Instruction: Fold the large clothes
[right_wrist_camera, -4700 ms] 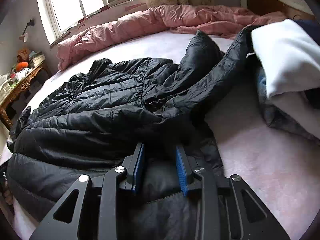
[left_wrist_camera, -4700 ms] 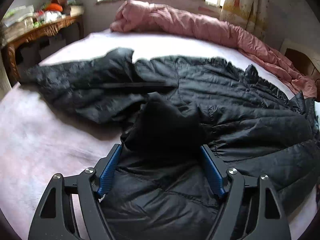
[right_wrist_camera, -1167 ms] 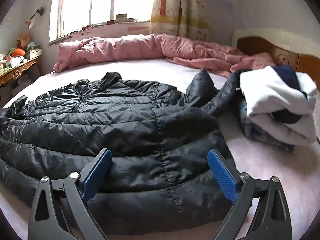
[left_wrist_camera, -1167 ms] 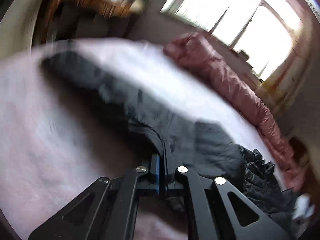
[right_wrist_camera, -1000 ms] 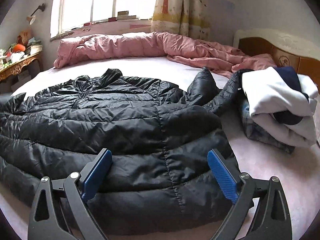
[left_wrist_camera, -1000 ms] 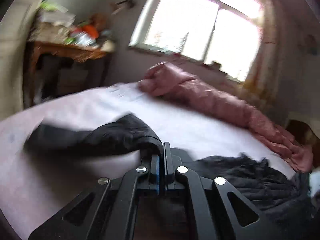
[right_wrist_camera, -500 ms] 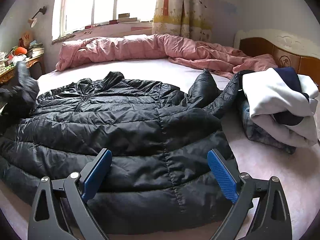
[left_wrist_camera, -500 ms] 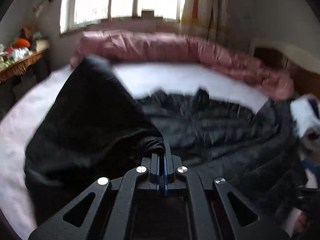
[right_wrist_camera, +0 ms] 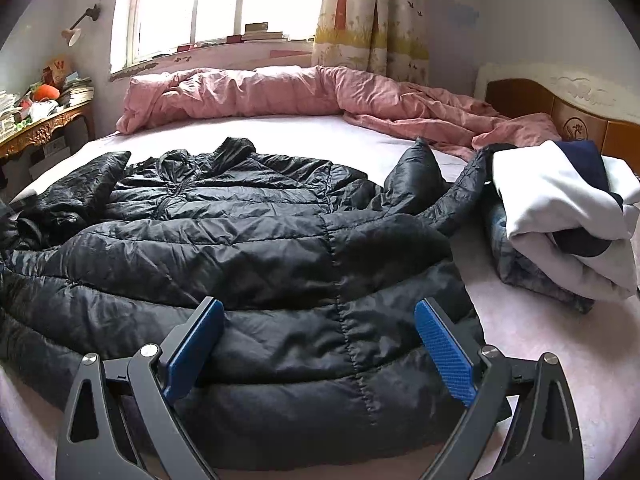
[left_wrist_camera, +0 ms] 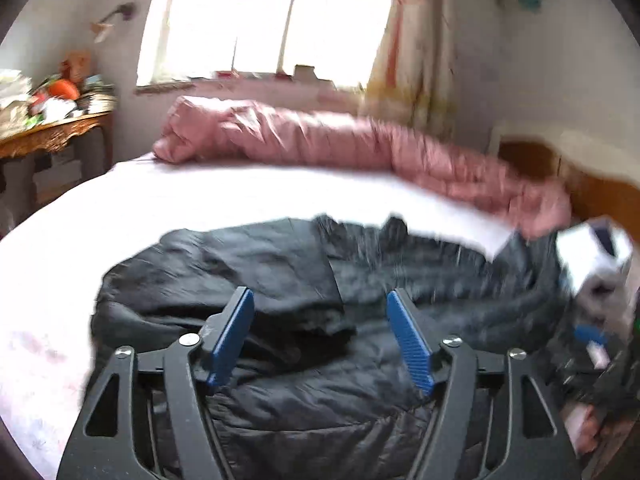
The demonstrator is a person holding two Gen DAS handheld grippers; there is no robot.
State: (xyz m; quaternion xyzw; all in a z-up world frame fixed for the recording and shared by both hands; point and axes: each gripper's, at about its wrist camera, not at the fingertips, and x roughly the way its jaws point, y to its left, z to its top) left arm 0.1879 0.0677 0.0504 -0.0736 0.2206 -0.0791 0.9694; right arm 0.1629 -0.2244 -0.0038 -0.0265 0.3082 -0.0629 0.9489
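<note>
Black jacket (right_wrist_camera: 256, 264) lies spread on the bed (right_wrist_camera: 560, 344), filling the centre and left of the right-wrist frame. One sleeve (right_wrist_camera: 80, 188) is folded in at the left, the other sleeve (right_wrist_camera: 460, 188) runs to the upper right, touching a folded white-and-navy pile (right_wrist_camera: 560, 216) at the right edge.

Left gripper (left_wrist_camera: 320, 320): jaws opening, blue pads (left_wrist_camera: 234, 336) apart, nothing pinched. Jacket fabric lies below and between them, with the sleeve (left_wrist_camera: 256, 264) laid over the body. That frame is motion-blurred.

Right gripper (right_wrist_camera: 316, 344): jaws wide, hanging over the jacket hem at bottom centre, gripping nothing.

Pink duvet (right_wrist_camera: 280, 92) is bunched along the far edge under the window (right_wrist_camera: 224, 0). Cluttered table (right_wrist_camera: 40, 124) at upper left.
</note>
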